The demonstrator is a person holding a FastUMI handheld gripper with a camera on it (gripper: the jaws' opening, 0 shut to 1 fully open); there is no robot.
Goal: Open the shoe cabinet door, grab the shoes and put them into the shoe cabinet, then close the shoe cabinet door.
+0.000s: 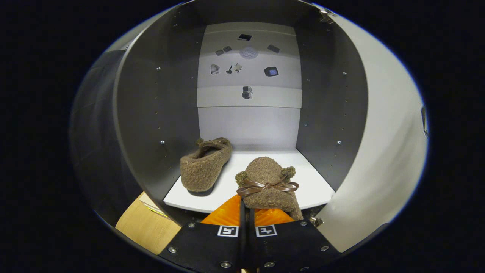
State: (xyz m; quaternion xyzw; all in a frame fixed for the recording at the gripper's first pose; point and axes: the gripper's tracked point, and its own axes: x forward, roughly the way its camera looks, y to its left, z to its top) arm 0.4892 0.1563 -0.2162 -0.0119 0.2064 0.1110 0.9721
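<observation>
The gripper (246,212) is clamped on the heel of the second slipper (269,185) just over the shelf (314,189)'s front edge — clear of the first slipper (204,165) already inside the open cabinet (144,113).

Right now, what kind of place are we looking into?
Probably the inside of a shoe cabinet: dark side walls, a white shelf, one fuzzy slipper on it, and another slipper pinched by the tongs.
</observation>
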